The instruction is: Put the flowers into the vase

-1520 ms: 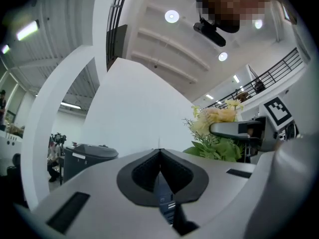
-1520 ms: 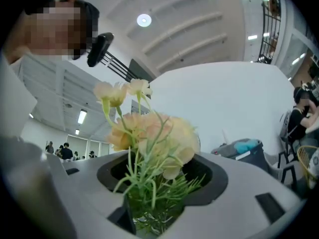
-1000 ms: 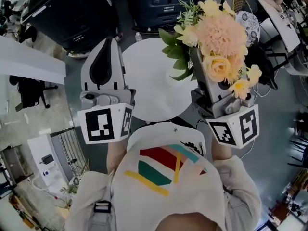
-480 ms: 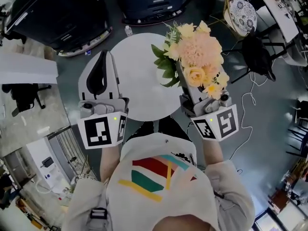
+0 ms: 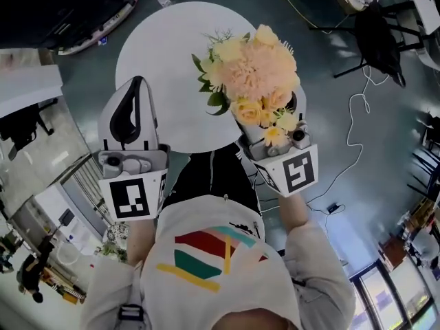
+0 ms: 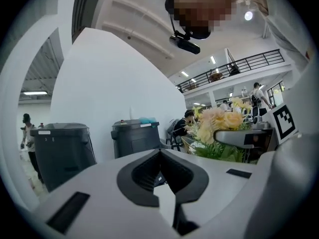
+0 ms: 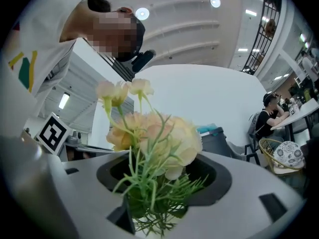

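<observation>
While our right gripper (image 7: 163,185) clamps the peach bouquet (image 5: 256,74), stems hidden under blooms, over the round table (image 5: 158,47) edge, our left gripper (image 5: 135,82) hangs closed, empty.

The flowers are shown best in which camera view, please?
The head view: it shows all the flowers from above. The right gripper view shows only stems and some blooms close up; the left gripper view shows them small.

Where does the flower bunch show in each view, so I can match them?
Head view: flowers upper centre-right, over the round white table.
Left gripper view: right of centre, just left of the marker cube.
Right gripper view: centre, stems clamped in the right gripper.
Shared landmark: that marker cube, on the right gripper, also shows in the head view.
</observation>
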{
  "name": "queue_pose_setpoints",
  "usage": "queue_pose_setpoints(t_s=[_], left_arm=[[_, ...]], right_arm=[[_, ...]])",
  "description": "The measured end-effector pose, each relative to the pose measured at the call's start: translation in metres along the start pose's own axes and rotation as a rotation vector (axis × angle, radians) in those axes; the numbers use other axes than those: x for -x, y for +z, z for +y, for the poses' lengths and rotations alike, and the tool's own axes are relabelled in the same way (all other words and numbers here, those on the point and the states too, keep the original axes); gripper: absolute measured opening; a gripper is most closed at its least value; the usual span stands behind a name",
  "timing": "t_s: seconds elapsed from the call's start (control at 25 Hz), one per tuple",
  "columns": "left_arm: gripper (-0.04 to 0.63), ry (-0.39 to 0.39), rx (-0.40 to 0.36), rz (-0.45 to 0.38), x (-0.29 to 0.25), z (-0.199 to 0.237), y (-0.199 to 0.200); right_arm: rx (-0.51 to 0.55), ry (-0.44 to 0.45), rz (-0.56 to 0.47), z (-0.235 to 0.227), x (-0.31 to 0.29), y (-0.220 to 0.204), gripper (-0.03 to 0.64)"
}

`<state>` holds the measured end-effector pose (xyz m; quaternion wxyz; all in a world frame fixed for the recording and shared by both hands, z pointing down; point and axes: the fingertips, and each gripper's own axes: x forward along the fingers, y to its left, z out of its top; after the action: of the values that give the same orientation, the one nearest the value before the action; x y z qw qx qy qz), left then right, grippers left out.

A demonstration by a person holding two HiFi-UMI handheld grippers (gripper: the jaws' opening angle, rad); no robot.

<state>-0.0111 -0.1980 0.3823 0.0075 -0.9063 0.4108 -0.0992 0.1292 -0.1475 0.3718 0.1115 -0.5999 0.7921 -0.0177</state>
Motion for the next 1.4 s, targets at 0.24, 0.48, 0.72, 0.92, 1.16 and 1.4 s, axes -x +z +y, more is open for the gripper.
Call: queue_pose_setpoints(t_s=[0.24,0.48,0.72,0.92,1.16,1.4], left_arm=[[0.006,-0.038,0.039,0.092,0.007,-0.008,-0.054],[0.006,-0.062,0.048,0.115,0.0,-0.014,-0.071],[0.006,-0.077,0.048,0.117,0.003,-0.027,-0.07],[0.006,-0.071,0.058,0.08,0.005,-0.028,-0.056],[0.006,-0.057,0.07,0.015,0.006,-0.022,-0.028],[0.006,-0.038,0.074,-0.099,0.01,-0.01,0.025]], right_arm=[[0.023,-0.043,0.04,0.004,0.014,-0.043,0.355],[-0.001,-0.017,0.063,0.009,0.02,-0.046,0.462],[0.027,0.007,0.117,0.007,0.035,-0.055,0.476],[0.048,0.032,0.199,0.011,0.047,-0.072,0.476],[0.03,0.113,0.345,0.028,0.064,-0.088,0.474],[0.044,0.091,0.457,0.034,0.081,-0.067,0.472]])
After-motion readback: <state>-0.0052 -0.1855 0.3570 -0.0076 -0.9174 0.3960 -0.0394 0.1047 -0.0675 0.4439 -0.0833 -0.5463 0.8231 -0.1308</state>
